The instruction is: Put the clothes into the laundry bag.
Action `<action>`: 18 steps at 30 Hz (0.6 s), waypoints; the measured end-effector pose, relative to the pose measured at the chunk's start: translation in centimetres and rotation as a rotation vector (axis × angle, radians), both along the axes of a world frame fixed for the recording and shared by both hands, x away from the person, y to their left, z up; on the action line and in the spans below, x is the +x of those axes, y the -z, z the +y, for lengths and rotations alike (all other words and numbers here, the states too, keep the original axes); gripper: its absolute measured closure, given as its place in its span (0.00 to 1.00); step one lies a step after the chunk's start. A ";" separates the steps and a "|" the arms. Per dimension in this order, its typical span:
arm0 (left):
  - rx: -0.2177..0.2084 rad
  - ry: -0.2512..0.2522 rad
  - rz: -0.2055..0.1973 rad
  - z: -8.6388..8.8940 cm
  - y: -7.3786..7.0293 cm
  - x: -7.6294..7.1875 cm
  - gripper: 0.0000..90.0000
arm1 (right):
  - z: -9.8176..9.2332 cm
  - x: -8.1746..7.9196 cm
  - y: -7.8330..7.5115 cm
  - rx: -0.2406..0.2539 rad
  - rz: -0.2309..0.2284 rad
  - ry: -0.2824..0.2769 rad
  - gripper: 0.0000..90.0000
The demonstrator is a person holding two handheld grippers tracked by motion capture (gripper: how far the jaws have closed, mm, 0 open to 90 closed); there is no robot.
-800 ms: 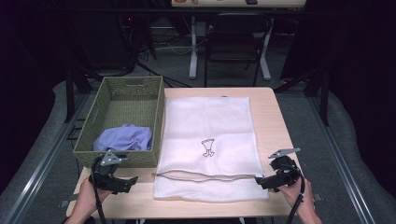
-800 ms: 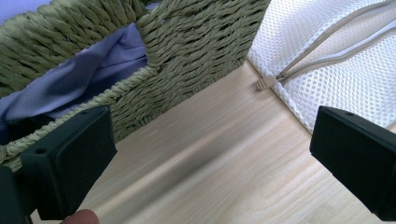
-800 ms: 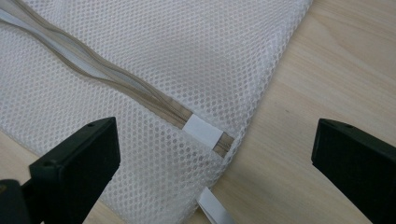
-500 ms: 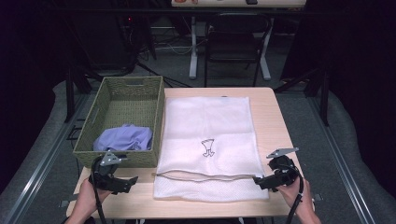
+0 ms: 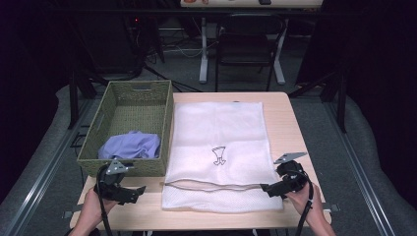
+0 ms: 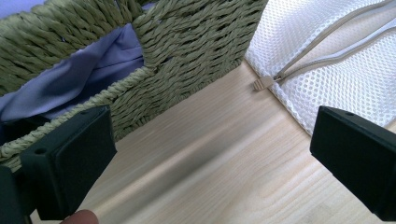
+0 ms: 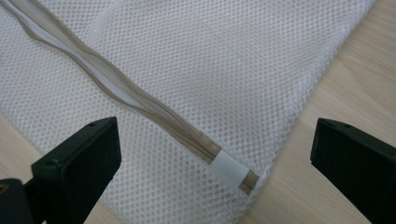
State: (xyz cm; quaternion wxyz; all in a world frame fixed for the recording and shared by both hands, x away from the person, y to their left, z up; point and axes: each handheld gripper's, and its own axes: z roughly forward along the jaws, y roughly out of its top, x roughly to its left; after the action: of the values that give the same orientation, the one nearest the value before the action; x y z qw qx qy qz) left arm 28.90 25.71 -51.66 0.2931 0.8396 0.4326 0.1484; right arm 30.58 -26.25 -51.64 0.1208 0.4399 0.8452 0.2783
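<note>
We are holding both grippers with jaws wide and empty: the left gripper (image 5: pixel 129 191) beside the wicker basket (image 5: pixel 129 103), the right gripper (image 5: pixel 273 188) at the mesh laundry bag (image 5: pixel 219 132) lying flat on the tabletop (image 5: pixel 285 118).

We see a light wooden worktop (image 5: pixel 285 118) with bare grain along its right edge and front. On its left side stands a green woven basket (image 5: pixel 140 93), its long wall just beside the white fabric, and a crumpled lavender cloth (image 5: pixel 132 145) lies in its near end. Beyond the worktop we make out a dark chair (image 5: pixel 246 46) and white desk legs (image 5: pixel 203 49) on a grey floor (image 5: pixel 354 132), with black frame bars at both sides.
</note>
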 end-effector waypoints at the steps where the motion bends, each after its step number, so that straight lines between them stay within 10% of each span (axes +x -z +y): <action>1: 0.001 0.003 0.000 0.0 0.0 0.0 0.00 | 0.3 0.0 0.0 -0.003 0.002 -0.001 0.02; 18: 0.003 0.011 0.005 0.0 0.1 0.1 0.00 | 5.1 2.4 0.7 -0.051 0.006 -0.129 0.06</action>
State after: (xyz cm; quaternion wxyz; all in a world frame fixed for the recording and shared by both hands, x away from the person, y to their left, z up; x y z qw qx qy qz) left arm 29.03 25.73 -51.71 0.2916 0.8427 0.4285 0.1454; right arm 33.01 -21.14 -52.38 0.1113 0.3822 0.8790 0.2626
